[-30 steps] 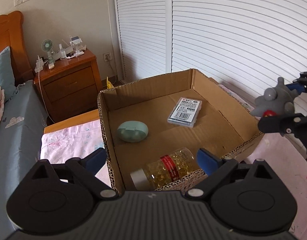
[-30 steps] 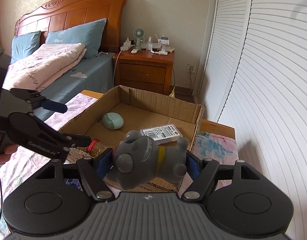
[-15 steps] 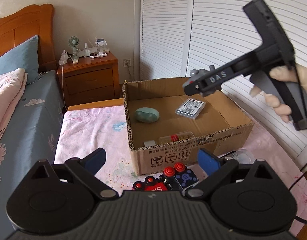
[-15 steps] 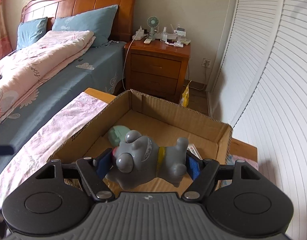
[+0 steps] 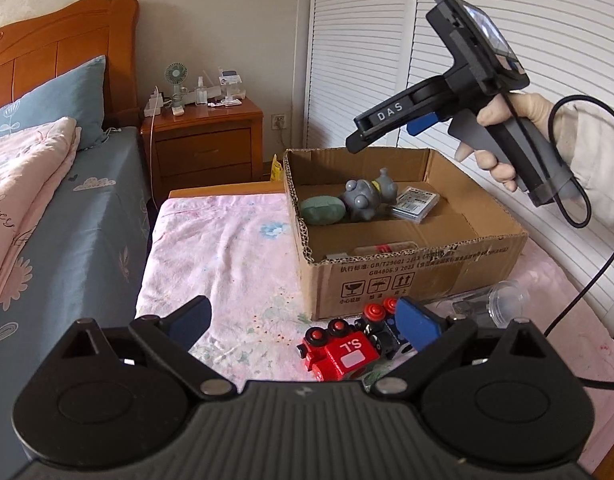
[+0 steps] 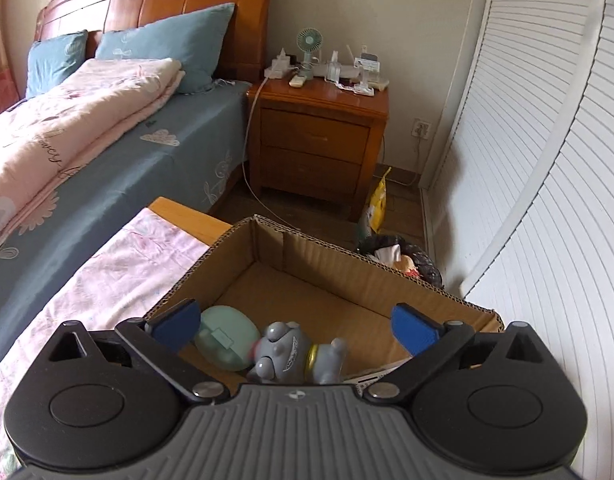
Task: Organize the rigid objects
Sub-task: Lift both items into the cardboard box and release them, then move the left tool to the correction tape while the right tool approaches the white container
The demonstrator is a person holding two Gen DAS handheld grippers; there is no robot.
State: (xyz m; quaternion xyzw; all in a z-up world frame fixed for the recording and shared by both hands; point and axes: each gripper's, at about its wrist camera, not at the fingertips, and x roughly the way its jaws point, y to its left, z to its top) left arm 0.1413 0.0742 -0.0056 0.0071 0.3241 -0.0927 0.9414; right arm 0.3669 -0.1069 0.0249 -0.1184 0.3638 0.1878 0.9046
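Observation:
A cardboard box (image 5: 411,276) stands on the pink-clothed table. Inside lie a grey toy figure (image 5: 367,198), a green oval case (image 5: 322,210), a flat barcode pack (image 5: 415,204) and a bottle of yellow capsules (image 5: 383,249), mostly hidden by the box wall. My right gripper (image 6: 297,326) is open and empty above the box; the grey figure (image 6: 295,354) and the green case (image 6: 227,338) lie below it. My left gripper (image 5: 303,318) is open, low over a red toy train (image 5: 341,354) in front of the box.
A clear plastic cup (image 5: 503,300) lies right of the train. A bed (image 6: 87,132) and a wooden nightstand (image 6: 319,136) stand behind. White louvred doors (image 6: 547,160) run along the right. A bin bag (image 6: 403,258) sits behind the box.
My right gripper opened and let go of the grey figure, which now lies in the box beside the green case. My left gripper drew back from the box toward the red train.

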